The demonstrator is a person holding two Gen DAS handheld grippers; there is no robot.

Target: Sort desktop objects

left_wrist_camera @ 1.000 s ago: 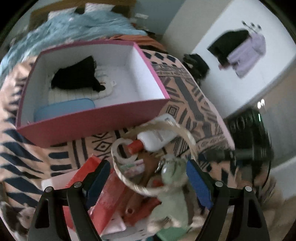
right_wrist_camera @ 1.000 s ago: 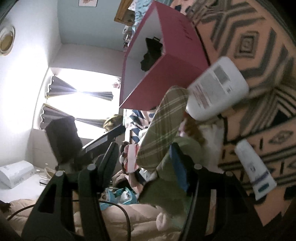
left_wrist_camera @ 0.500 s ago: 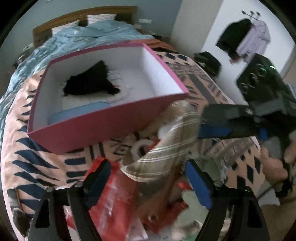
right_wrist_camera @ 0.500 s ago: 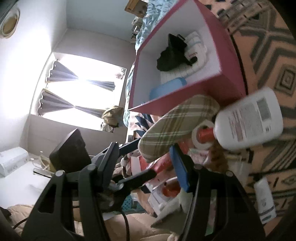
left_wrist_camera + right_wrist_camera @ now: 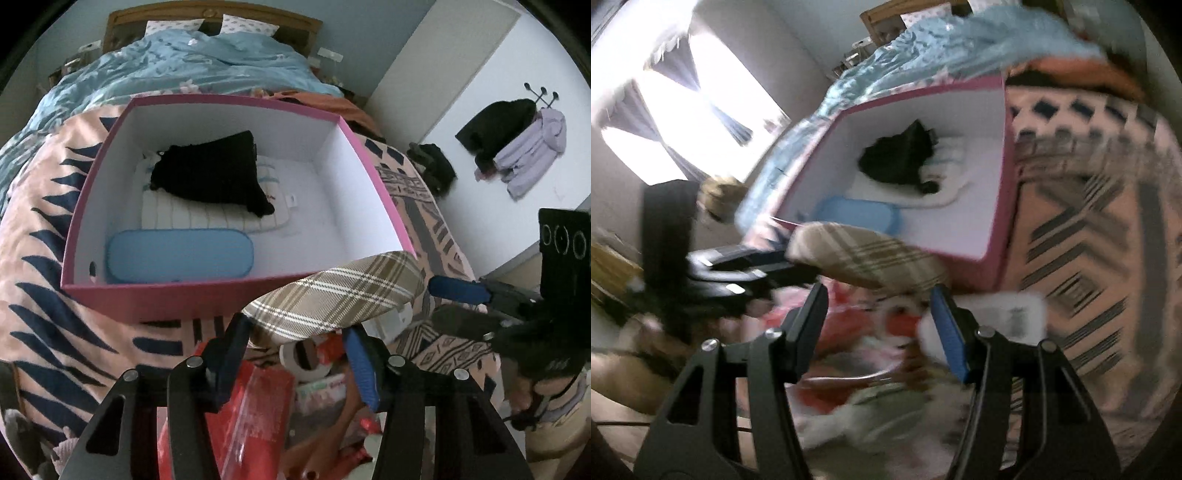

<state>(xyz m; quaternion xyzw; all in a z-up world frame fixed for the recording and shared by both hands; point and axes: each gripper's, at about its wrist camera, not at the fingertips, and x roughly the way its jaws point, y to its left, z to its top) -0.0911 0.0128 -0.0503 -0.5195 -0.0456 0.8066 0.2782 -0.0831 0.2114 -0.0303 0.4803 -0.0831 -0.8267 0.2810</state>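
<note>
Whereas a second ago the plaid pouch (image 5: 332,295) lay low in the clutter in front of the pink box (image 5: 155,299), it now hangs over that box's near right corner, one soft, rounded, woven oblong in tan with white stripes. Below it, the left gripper (image 5: 295,328) has just been closing its jaws, with the pouch's lower edge between the tips; whether the pads press yet cannot be told. The right gripper (image 5: 877,295) grips the pouch at the end to the right of the box, its jaws half apart as before. In front of the box lies one crinkled red plastic packet (image 5: 258,406) among blurred oddments. The box is stiff card, pink outside and white inside, and holds three things: one smooth blue oblong case (image 5: 177,254) at its front wall, one white ribbed pad (image 5: 207,218) behind, and one limp black cloth (image 5: 214,173) on that pad. Under the box spreads a peach blanket (image 5: 55,258) with dark geometric marks; beyond the box lies a rumpled blue quilt (image 5: 184,59).
</note>
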